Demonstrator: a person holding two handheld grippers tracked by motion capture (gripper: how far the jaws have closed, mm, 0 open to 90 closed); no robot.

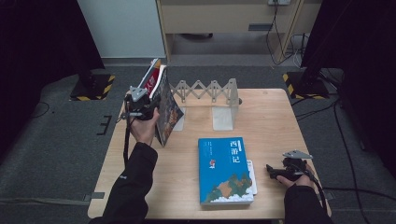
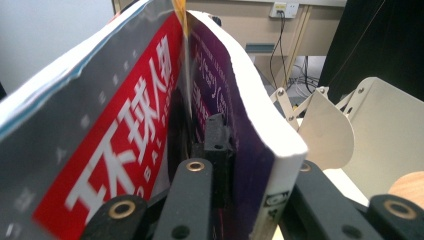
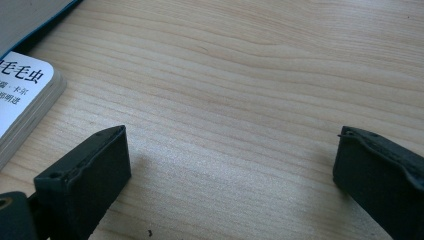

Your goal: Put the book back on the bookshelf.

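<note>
My left gripper [image 1: 140, 106] holds a thick purple book [image 1: 167, 112] upright at the table's left side, beside a beige folding book rack [image 1: 223, 108]. In the left gripper view, one black fingertip [image 2: 217, 137] sits between the purple book [image 2: 235, 125] and a red-and-grey magazine [image 2: 125, 140] leaning against it. The other jaw is hidden behind the white page edge. A blue book [image 1: 226, 170] lies flat in the middle of the table on a small white booklet [image 1: 252, 176]. My right gripper [image 1: 274, 171] rests open on the wood, to the right of them, with nothing in it [image 3: 230, 160].
The rack's end plates [image 2: 350, 130] stand just right of the held book. The white booklet's corner [image 3: 25, 95] lies left of my right gripper's jaws. The wooden table [image 1: 275, 126] ends close behind the rack. Stands with striped bases [image 1: 93, 86] are on the floor beyond.
</note>
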